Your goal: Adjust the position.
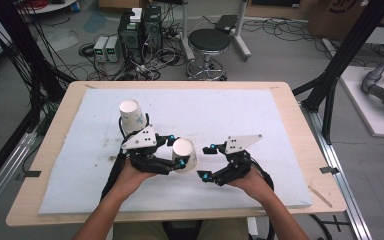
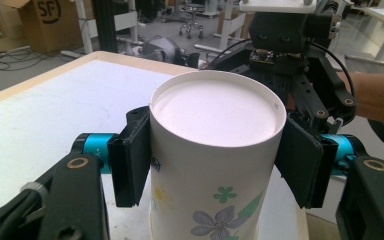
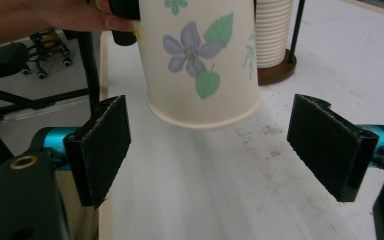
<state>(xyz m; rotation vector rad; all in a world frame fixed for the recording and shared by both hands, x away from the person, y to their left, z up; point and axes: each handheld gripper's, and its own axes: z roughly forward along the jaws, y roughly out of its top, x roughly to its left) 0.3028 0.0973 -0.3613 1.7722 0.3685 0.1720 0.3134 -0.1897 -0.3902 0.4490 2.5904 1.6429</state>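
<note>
My left gripper (image 1: pixel 176 152) is shut on a white paper cup (image 1: pixel 186 154) printed with flowers. The cup (image 2: pixel 217 165) is upside down, base up, with a black pad pressing on each side just below the base. In the right gripper view its rim hangs a little above the mat, and the cup (image 3: pixel 200 65) sits beyond the jaws, not between them. My right gripper (image 1: pixel 205 161) is just right of the cup, open and empty, its jaws (image 3: pixel 210 150) spread wide. A stack of similar cups (image 1: pixel 131 117) stands behind the left gripper.
A white foam mat (image 1: pixel 240 115) covers most of the wooden table (image 1: pixel 300 125). The cup stack (image 3: pixel 272 35) sits on a round wooden base with a thin rod beside it. A stool (image 1: pixel 207 42) and computer cases (image 1: pixel 140 30) stand on the floor beyond the far edge.
</note>
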